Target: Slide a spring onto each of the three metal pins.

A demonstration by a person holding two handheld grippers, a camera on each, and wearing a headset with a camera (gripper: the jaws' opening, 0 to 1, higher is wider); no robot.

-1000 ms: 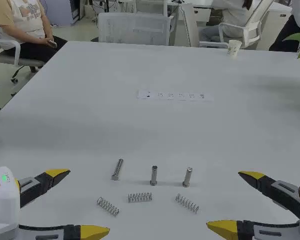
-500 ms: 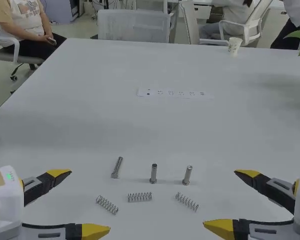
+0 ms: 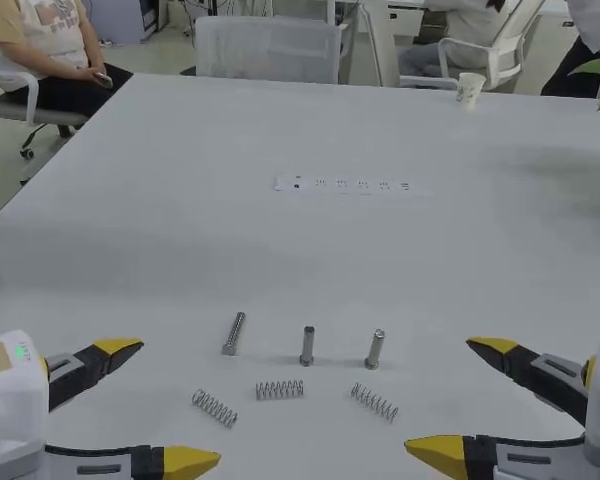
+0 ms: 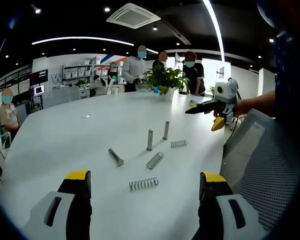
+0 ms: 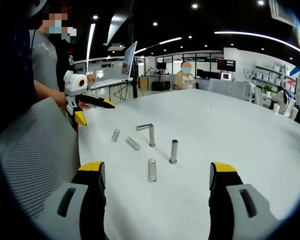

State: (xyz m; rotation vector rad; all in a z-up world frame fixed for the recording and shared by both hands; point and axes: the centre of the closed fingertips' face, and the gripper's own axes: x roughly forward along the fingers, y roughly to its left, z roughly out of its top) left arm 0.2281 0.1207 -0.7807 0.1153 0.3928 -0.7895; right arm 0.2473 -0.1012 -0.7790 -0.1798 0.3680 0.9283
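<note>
L gripper (image 3: 158, 404) & R gripper (image 3: 458, 398) are held low at the near edge of the white worktop (image 3: 280, 250). Both sets of fingers are wide open w/ nothing in them, tips angled inward. 3 pins in a row betw. the grippers: left pin (image 3: 234, 335) lies flat, mid pin (image 3: 308, 346) & right pin (image 3: 375, 350) stand upright. 3 springs lie loose just in front: left spring (image 3: 214, 408), mid spring (image 3: 279, 390), right spring (image 3: 374, 403). Marks on the power strip (image 3: 342, 186) are too small to read.

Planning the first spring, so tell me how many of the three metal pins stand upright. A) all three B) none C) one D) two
D: the middle pin and the right pin stand on end, while the left pin lies on its side.
</note>
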